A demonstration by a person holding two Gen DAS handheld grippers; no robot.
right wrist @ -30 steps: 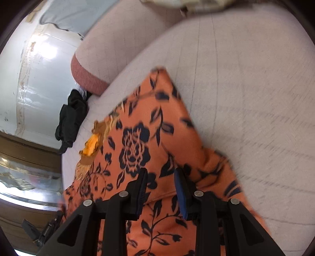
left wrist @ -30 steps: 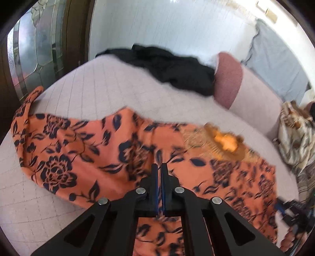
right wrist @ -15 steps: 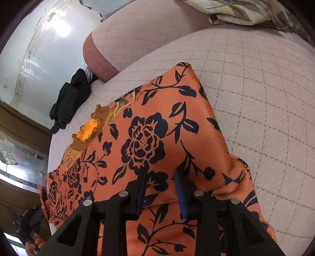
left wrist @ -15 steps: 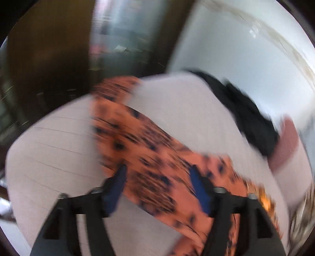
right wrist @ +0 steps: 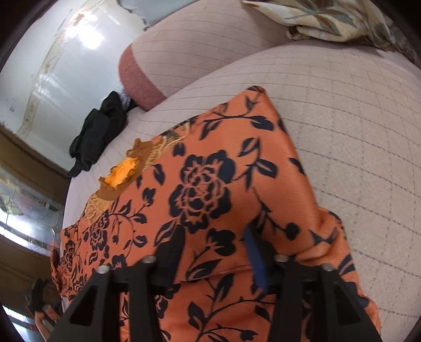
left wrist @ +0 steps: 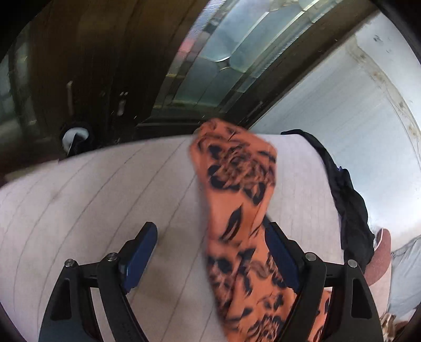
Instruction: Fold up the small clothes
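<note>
Orange floral garment (right wrist: 210, 189) lies flat on quilted bed (right wrist: 368, 131). Thin, soft, slightly glossy cloth; probably slides. Best pinched at hems or corners.

Left gripper (left wrist: 210, 250): jaws opening wide over narrow sleeve-like end, nothing held.

Right gripper (right wrist: 213, 252): jaws opening, fold between, apparently unpinched.

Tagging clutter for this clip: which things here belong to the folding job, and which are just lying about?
In the job:
- orange floral garment
- left tongs, opening
- right tongs, opening

Lying about:
- black clothes
- patterned cloth
- pink bolster
</note>
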